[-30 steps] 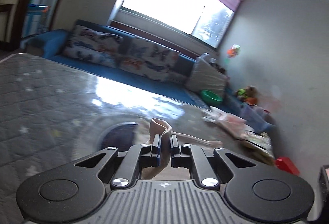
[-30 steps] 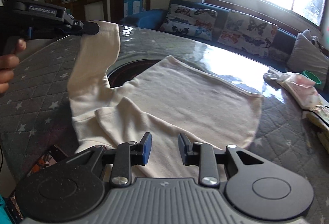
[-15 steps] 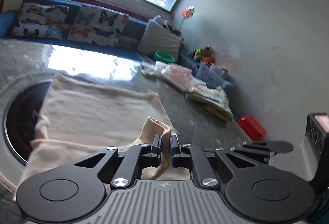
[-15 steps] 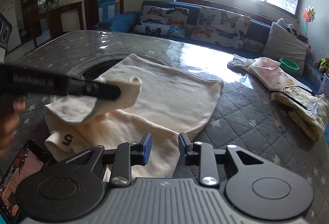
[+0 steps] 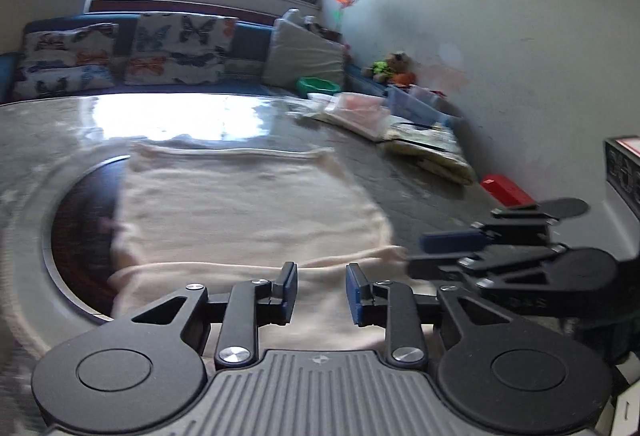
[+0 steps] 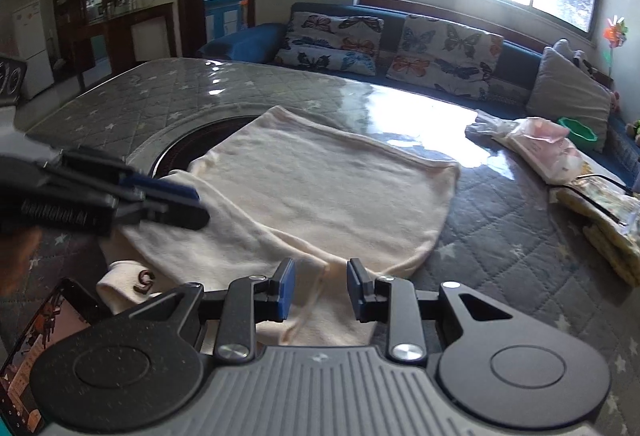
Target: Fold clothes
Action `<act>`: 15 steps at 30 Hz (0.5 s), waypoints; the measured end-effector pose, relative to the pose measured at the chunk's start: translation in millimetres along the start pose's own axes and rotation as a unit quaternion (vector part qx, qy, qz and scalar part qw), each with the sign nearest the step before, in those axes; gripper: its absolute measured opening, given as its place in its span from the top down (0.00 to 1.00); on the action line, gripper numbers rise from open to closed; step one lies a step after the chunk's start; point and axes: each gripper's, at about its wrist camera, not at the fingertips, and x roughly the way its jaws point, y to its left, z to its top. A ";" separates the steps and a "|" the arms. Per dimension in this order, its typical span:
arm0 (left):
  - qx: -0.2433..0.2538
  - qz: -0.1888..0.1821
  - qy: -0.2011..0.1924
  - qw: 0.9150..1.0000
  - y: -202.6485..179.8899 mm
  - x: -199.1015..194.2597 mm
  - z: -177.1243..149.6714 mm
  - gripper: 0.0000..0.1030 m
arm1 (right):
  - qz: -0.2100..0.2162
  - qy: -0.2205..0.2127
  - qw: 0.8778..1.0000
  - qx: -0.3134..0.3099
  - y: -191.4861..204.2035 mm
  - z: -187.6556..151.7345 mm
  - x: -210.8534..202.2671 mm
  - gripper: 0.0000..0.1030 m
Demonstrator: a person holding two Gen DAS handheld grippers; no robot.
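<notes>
A cream long-sleeved top (image 6: 320, 196) lies spread on the grey quilted table (image 6: 500, 244), with one sleeve laid across its near part. It also shows in the left wrist view (image 5: 248, 212). My left gripper (image 5: 322, 294) is open and empty just above the folded sleeve; in the right wrist view it reaches in from the left (image 6: 176, 202). My right gripper (image 6: 320, 292) is open and empty over the garment's near edge; it shows at the right in the left wrist view (image 5: 444, 250). A cuff with a dark mark (image 6: 132, 278) lies at the near left.
A dark round inset (image 6: 192, 144) lies under the garment's left part. Plastic-wrapped packages (image 6: 536, 148) and a yellow folded bundle (image 6: 608, 216) sit at the table's right. A phone (image 6: 36, 340) lies at the near left edge. A sofa with butterfly cushions (image 6: 400, 40) stands behind.
My left gripper carried the sleeve across the garment, lowered it and opened, letting it go. The sleeve now lies flat. My right gripper stayed open over the near edge.
</notes>
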 end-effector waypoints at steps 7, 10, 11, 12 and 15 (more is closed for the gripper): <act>-0.013 0.060 0.030 0.998 49.2 18.4 -2.1 0.77 | 0.032 0.026 0.999 -0.013 14.2 1.4 34.7 0.74; -0.009 0.065 0.040 0.997 59.4 21.3 -7.3 0.78 | 0.026 0.044 0.999 -0.009 11.1 -3.3 48.1 0.75; -0.007 0.065 0.039 0.997 61.3 19.3 -7.8 0.78 | 0.026 0.042 0.999 -0.011 10.3 -3.5 47.0 0.75; -0.002 0.065 0.036 0.997 60.7 15.4 -7.2 0.78 | 0.025 0.041 0.999 -0.013 9.7 -3.5 45.7 0.75; 0.017 0.065 0.022 0.997 54.4 0.8 -4.1 0.78 | 0.026 0.039 0.999 -0.025 12.0 -3.2 34.9 0.75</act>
